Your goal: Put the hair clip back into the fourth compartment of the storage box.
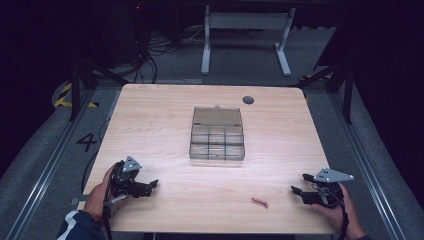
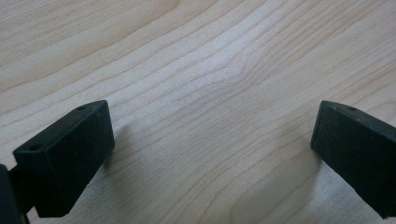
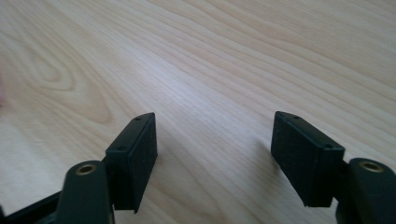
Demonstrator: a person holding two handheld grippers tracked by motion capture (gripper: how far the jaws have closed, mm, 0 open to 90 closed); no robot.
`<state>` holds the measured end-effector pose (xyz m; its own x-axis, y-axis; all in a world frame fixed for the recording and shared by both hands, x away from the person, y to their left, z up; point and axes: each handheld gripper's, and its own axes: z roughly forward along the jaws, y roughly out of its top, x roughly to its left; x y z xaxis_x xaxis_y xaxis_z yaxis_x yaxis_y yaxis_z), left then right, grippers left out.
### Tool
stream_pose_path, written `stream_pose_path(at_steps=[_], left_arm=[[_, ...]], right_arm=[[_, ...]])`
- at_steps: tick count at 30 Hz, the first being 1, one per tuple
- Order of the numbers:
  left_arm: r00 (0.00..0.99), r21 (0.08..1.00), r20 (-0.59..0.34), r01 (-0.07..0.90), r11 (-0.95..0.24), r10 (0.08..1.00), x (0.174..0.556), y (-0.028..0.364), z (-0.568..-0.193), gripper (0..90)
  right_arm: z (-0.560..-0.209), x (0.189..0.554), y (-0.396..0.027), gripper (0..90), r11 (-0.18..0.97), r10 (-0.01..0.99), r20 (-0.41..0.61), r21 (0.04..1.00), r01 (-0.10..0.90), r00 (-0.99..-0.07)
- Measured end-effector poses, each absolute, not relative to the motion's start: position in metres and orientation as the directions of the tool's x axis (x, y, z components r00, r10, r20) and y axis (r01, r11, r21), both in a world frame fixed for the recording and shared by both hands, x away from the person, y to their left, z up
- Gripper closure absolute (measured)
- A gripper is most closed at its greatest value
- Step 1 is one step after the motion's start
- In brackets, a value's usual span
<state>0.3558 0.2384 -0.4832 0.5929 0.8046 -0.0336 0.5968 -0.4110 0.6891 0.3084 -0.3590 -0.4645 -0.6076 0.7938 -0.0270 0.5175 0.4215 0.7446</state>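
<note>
My right hand-held gripper (image 1: pixel 298 183) rests low over the counter (image 1: pixel 150 120) at its near right corner, with its jaws apart and nothing between them; in the right gripper view I see bare wood grain between the two black pads (image 3: pixel 135 154). Just to the left of this hand-held gripper, a little nearer to me, lies a small reddish piece (image 1: pixel 259 202) flat on the wood. It is the closest thing to the jaws, so I judge that it is the piece I should pick, and I keep the jaws wide to be ready for it. What the piece is exactly, I cannot tell; it is too small.

My left hand-held gripper (image 1: pixel 153 184) waits at the near left corner, also with its jaws apart and empty, well apart from the piece.

Further ahead of both, in the middle of the counter, stands a clear compartment box (image 1: pixel 217 145) with its lid (image 1: pixel 217 116) open and tilted back. I think it stays open so the piece can go in.
</note>
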Motion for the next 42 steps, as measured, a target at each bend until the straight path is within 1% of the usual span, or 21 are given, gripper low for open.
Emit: stream_pose_path(at_steps=[3, 5, 10, 13, 17, 22, 26, 29, 30, 32, 35, 37, 38, 42], left_arm=[[0.593, 0.689, -0.034, 0.597, -0.411, 0.805, 0.356, 0.238, -0.483, 0.1], [0.593, 0.689, -0.034, 0.597, -0.411, 0.804, 0.356, 0.238, -0.483, 0.1], [0.593, 0.689, -0.034, 0.597, -0.41, 0.805, 0.356, 0.238, -0.483, 0.1], [0.587, 0.692, -0.036, 0.598, -0.404, 0.808, 0.356, 0.238, -0.483, 0.1], [0.584, 0.688, -0.035, 0.603, -0.404, 0.811, 0.356, 0.236, -0.483, 0.0], [0.586, 0.688, -0.032, 0.6, -0.408, 0.809, 0.357, 0.236, -0.483, 0.0], [0.588, 0.687, -0.032, 0.6, -0.409, 0.808, 0.358, 0.236, -0.483, 0.0], [0.585, 0.691, -0.034, 0.6, -0.404, 0.81, 0.358, 0.236, -0.483, 0.0], [0.585, 0.691, -0.033, 0.599, -0.405, 0.81, 0.358, 0.236, -0.483, 0.0], [0.586, 0.685, -0.031, 0.602, -0.41, 0.809, 0.358, 0.236, -0.483, 0.0], [0.586, 0.685, -0.03, 0.602, -0.411, 0.809, 0.358, 0.236, -0.483, 0.0], [0.586, 0.685, -0.03, 0.602, -0.41, 0.809, 0.358, 0.236, -0.483, 0.0], [0.589, 0.685, -0.031, 0.601, -0.412, 0.808, 0.358, 0.236, -0.483, 0.0], [0.589, 0.684, -0.031, 0.601, -0.413, 0.807, 0.358, 0.236, -0.483, 0.0]], right_arm=[[-0.46, 0.305, -0.353, 35.1, 0.432, 0.775, -0.022, 0.747, 0.505, -0.631], [-0.455, 0.302, -0.348, 37.5, 0.437, 0.75, -0.012, 0.76, 0.482, -0.662], [-0.443, 0.298, -0.33, 37.0, 0.448, 0.714, 0.004, 0.766, 0.461, -0.7], [-0.439, 0.295, -0.314, 36.9, 0.471, 0.691, -0.011, 0.765, 0.439, -0.723], [-0.438, 0.291, -0.295, 35.3, 0.49, 0.658, -0.018, 0.77, 0.41, -0.752], [-0.442, 0.287, -0.27, 36.1, 0.53, 0.608, -0.017, 0.752, 0.391, -0.793], [-0.446, 0.287, -0.258, 39.1, 0.563, 0.58, -0.031, 0.738, 0.373, -0.814], [-0.453, 0.287, -0.249, 45.9, 0.584, 0.56, -0.03, 0.723, 0.369, -0.828], [-0.453, 0.287, -0.249, 45.9, 0.584, 0.56, -0.03, 0.723, 0.369, -0.828], [-0.458, 0.286, -0.247, 49.6, 0.593, 0.551, -0.025, 0.715, 0.37, -0.834], [-0.462, 0.287, -0.248, 52.4, 0.6, 0.551, -0.031, 0.709, 0.37, -0.834], [-0.462, 0.288, -0.248, 52.8, 0.601, 0.551, -0.035, 0.71, 0.367, -0.834], [-0.464, 0.288, -0.249, 55.4, 0.593, 0.551, -0.023, 0.715, 0.371, -0.834], [-0.465, 0.286, -0.251, 61.6, 0.6, 0.54, -0.034, 0.716, 0.356, -0.841]])
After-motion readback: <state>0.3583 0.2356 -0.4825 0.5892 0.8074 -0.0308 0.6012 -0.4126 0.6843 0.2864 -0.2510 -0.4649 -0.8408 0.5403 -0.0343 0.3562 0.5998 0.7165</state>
